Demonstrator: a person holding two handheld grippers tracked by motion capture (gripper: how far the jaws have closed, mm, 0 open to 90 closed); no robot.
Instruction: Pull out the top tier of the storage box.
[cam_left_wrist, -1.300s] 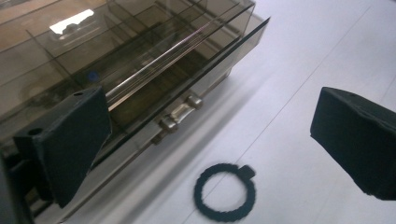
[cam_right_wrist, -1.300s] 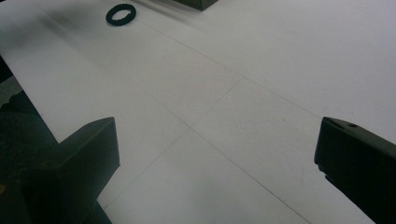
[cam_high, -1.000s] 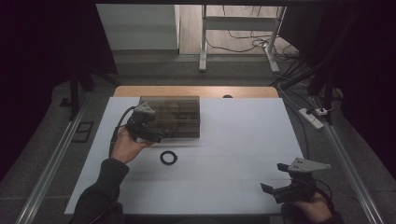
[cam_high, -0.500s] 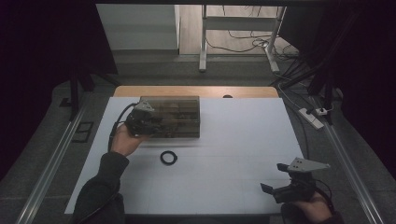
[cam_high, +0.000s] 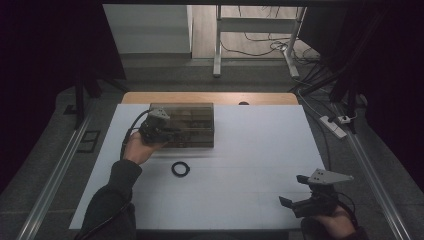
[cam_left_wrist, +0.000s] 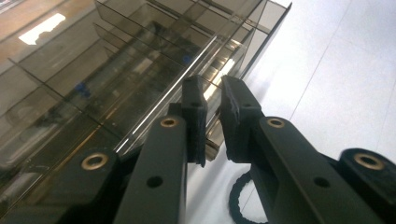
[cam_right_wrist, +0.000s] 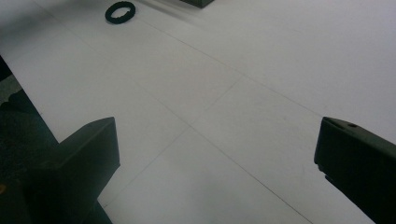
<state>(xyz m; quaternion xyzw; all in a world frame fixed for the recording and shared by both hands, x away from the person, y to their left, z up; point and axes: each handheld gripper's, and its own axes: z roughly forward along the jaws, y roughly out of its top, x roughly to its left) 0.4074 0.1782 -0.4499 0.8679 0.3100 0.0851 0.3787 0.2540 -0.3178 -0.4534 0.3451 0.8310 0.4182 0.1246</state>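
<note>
A smoky clear compartment box (cam_high: 192, 122) lies at the far left of the white table (cam_high: 250, 150). My left gripper (cam_high: 167, 131) is at the box's near-left corner. In the left gripper view the box (cam_left_wrist: 93, 70) shows its dividers, and my left gripper (cam_left_wrist: 212, 88) has its jaws nearly together on a thin clear tab at the box's edge. A black ring (cam_high: 180, 169) lies flat on the table just in front of the box; it is the same ring (cam_right_wrist: 120, 11) far off in the right gripper view. My right gripper (cam_high: 287, 202) hovers open at the front right, nothing between its jaws (cam_right_wrist: 217, 123).
A wooden strip (cam_high: 210, 97) borders the table's far edge. Metal rails (cam_high: 55, 175) run along both sides. A power strip (cam_high: 334, 125) and cables lie on the floor to the right. White table surface stretches between the ring and the right gripper.
My left hand and gripper have edged slightly farther in against the box's corner. The ring and the right gripper have stayed put.
</note>
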